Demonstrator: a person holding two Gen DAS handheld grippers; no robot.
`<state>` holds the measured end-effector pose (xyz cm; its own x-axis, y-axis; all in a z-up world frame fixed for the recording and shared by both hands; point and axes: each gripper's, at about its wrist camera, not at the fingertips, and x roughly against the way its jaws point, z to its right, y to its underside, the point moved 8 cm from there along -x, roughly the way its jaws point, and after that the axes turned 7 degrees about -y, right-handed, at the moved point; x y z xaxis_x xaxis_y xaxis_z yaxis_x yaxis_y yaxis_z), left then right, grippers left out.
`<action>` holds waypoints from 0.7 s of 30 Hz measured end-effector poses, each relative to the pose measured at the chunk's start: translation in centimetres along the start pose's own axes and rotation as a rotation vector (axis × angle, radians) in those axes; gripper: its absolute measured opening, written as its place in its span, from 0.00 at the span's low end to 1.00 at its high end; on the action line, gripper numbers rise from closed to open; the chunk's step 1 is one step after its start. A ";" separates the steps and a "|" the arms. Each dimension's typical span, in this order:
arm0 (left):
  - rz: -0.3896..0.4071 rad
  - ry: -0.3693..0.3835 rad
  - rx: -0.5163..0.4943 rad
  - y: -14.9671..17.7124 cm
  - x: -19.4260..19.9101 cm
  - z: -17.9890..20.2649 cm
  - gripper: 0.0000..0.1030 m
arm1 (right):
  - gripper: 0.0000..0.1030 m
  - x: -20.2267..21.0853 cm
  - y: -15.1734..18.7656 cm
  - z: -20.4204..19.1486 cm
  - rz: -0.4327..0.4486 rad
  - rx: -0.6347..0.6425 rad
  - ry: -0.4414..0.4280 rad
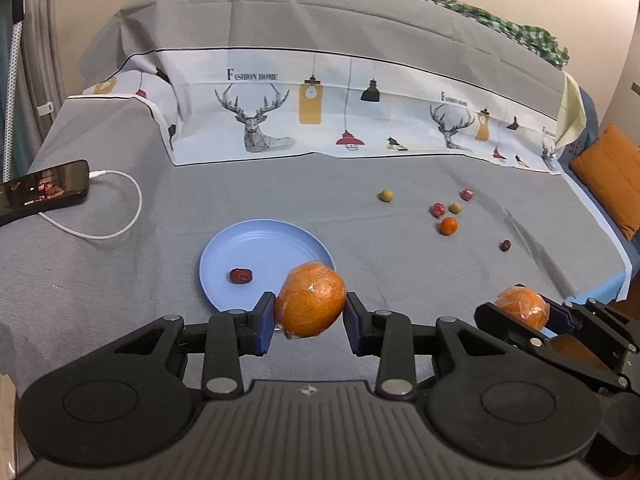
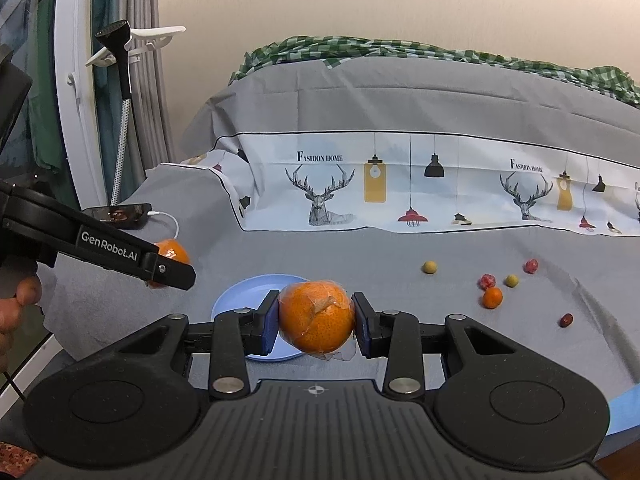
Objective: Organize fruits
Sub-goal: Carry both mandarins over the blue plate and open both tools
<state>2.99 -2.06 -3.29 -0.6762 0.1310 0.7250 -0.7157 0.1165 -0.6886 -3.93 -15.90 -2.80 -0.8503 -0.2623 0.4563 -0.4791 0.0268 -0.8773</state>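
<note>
My left gripper (image 1: 310, 312) is shut on a large plastic-wrapped orange (image 1: 310, 304), held above the near rim of the blue plate (image 1: 256, 248). One red date (image 1: 241, 276) lies on the plate. My right gripper (image 2: 316, 318) is shut on a second wrapped orange (image 2: 316, 316), held in front of the plate (image 2: 240, 292). In the left wrist view the right gripper (image 1: 524, 312) shows at the right with its orange (image 1: 520, 306). In the right wrist view the left gripper (image 2: 168, 268) shows at the left with its orange (image 2: 174, 252).
Loose on the grey cloth to the right lie a small orange (image 1: 448, 226), two green fruits (image 1: 386, 195), two red fruits (image 1: 438, 210) and a dark date (image 1: 505, 245). A phone (image 1: 42, 192) with a white cable (image 1: 120, 200) lies far left.
</note>
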 end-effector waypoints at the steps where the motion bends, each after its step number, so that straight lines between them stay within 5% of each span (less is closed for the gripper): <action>1: -0.003 -0.007 0.004 -0.1 -0.2 -0.2 0.39 | 0.38 -0.2 0.0 0.0 -0.002 0.001 0.002; 11: -0.030 -0.061 0.045 -1.3 -2.5 -3.5 0.39 | 0.38 -4.5 -0.6 -0.8 -0.047 0.006 -0.039; 21: -0.133 -0.095 0.038 -1.2 -10.2 -5.2 0.39 | 0.38 -13.1 1.6 -1.5 -0.187 0.016 -0.076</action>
<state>11.60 1.59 -9.92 -0.5870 0.0229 0.8093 -0.8051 0.0889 -0.5864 6.14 -11.00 -10.02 -0.7275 -0.3331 0.5998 -0.6233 -0.0445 -0.7807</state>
